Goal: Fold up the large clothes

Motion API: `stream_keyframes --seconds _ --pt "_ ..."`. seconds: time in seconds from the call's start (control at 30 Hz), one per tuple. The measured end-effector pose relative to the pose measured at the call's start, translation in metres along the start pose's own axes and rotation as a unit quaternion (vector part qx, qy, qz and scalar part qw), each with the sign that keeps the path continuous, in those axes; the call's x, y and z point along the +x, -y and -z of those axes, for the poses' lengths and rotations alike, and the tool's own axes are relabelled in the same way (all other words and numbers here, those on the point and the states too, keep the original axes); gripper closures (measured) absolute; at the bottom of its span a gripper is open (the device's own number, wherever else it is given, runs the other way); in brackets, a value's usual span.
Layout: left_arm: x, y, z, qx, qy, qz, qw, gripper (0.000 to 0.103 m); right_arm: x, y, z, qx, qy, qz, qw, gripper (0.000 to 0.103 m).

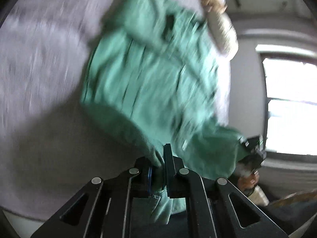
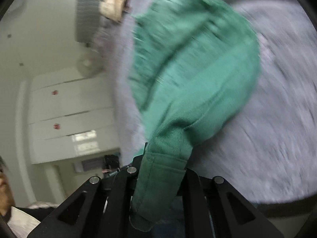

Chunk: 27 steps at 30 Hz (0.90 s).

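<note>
We find the green garment (image 1: 150,83) lifted at its near end and strung between the two grippers, its far part lying on the grey bed cover (image 1: 39,63) and reaching toward the far edge of the bed. Both views are blurred, so seams and finer details cannot be read with confidence.

The left gripper (image 1: 161,164) has its jaws closed down on a ribbed hem of the cloth; the fabric passes between the fingers and hangs below them (a stitched edge shows under the jaws). In the same view the right gripper (image 1: 252,148) appears at the right, near the edge of the bed, clamped on another part of the garment.

From the right wrist view, the right gripper (image 2: 158,164) is likewise pinched tight on a ribbed band, a folded strip of green draping over and down between its fingers. The garment (image 2: 190,63) spreads away from it across the bed cover (image 2: 277,99).

At the bed's far edge we note a beige and cream knitted item (image 1: 218,15), touching or just overlapping the garment's far corner. Beyond the bed stand a bright window (image 1: 291,107) and, on the other side, a white cupboard (image 2: 65,115).
</note>
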<state>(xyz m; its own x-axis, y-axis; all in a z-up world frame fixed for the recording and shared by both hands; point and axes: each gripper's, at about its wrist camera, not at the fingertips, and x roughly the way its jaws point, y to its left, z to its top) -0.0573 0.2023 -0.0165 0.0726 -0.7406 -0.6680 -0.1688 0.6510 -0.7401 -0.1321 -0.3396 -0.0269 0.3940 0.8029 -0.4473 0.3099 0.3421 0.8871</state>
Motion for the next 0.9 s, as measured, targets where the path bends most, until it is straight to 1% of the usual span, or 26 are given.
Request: stream_keyframes --seconds 0.07,0.13,0.17,0.2,0.23,0.27,0.3,0.33,0.4,0.47,0.5,0.53,0.6,0.63,0.67,0.7,0.73,0.83,0.9 --pt "-0.004 0.01 -0.029 0.005 0.028 0.018 0.9994 0.092 0.007 -0.019 -0.019 -0.013 0.016 -0.019 1.0 0.092" --pt "-0.003 0.022 -0.058 0.015 0.054 0.025 0.9981 0.092 0.012 -0.036 -0.046 -0.026 0.033 -0.037 0.998 0.092" --pt "0.0 0.028 -0.072 0.019 0.066 0.028 0.9973 0.092 0.014 -0.042 -0.058 -0.029 0.04 -0.042 0.998 0.092" --pt "0.001 0.031 -0.092 0.022 0.082 0.028 0.996 0.092 0.017 -0.049 -0.077 -0.033 0.05 -0.047 0.997 0.092" --pt "-0.004 0.032 -0.107 0.025 0.092 0.027 0.9951 0.092 0.019 -0.054 -0.091 -0.033 0.059 -0.048 0.997 0.092" --pt "-0.001 0.033 -0.121 0.027 0.103 0.023 0.994 0.092 0.022 -0.057 -0.112 -0.031 0.071 -0.05 0.996 0.092" --pt "0.004 0.034 -0.144 0.028 0.116 0.015 0.9927 0.092 0.024 -0.057 -0.128 -0.028 0.079 -0.052 0.995 0.092" --pt "0.012 0.036 -0.157 0.027 0.125 0.011 0.9918 0.092 0.027 -0.057 -0.142 -0.025 0.085 -0.051 0.995 0.092" --pt "0.028 0.035 -0.189 0.031 0.139 -0.001 0.9897 0.092 0.04 -0.051 -0.184 -0.011 0.102 -0.039 0.994 0.092" --pt "0.046 0.034 -0.219 0.044 0.151 -0.039 0.9869 0.092 0.057 -0.037 -0.215 0.007 0.109 -0.029 0.994 0.092" --pt "0.057 0.033 -0.231 0.046 0.15 -0.056 0.9861 0.092 0.069 -0.024 -0.235 0.022 0.113 -0.022 0.993 0.092" --pt "0.07 0.029 -0.243 0.048 0.146 -0.07 0.9856 0.092 0.077 -0.014 -0.247 0.033 0.116 -0.013 0.993 0.092" --pt "0.091 0.025 -0.256 0.057 0.143 -0.105 0.9824 0.092 0.098 0.007 -0.269 0.049 0.115 0.008 0.992 0.092" --pt "0.102 0.023 -0.261 0.063 0.143 -0.125 0.9798 0.092 0.107 0.014 -0.275 0.051 0.116 0.016 0.992 0.092" --pt "0.108 0.021 -0.262 0.066 0.143 -0.138 0.9778 0.092 0.113 0.023 -0.279 0.057 0.119 0.02 0.991 0.092" --pt "0.112 0.019 -0.263 0.067 0.143 -0.146 0.9766 0.092 0.118 0.028 -0.283 0.063 0.121 0.015 0.991 0.092" --pt "0.114 0.018 -0.262 0.068 0.143 -0.152 0.9757 0.089 0.116 0.031 -0.284 0.066 0.122 0.011 0.99 0.092" --pt "0.107 0.021 -0.257 0.068 0.142 -0.157 0.9749 0.087 0.114 0.032 -0.28 0.065 0.124 -0.004 0.99 0.088" --pt "0.099 0.03 -0.256 0.077 0.147 -0.162 0.9728 0.055 0.11 0.027 -0.279 0.067 0.122 -0.012 0.99 0.084"
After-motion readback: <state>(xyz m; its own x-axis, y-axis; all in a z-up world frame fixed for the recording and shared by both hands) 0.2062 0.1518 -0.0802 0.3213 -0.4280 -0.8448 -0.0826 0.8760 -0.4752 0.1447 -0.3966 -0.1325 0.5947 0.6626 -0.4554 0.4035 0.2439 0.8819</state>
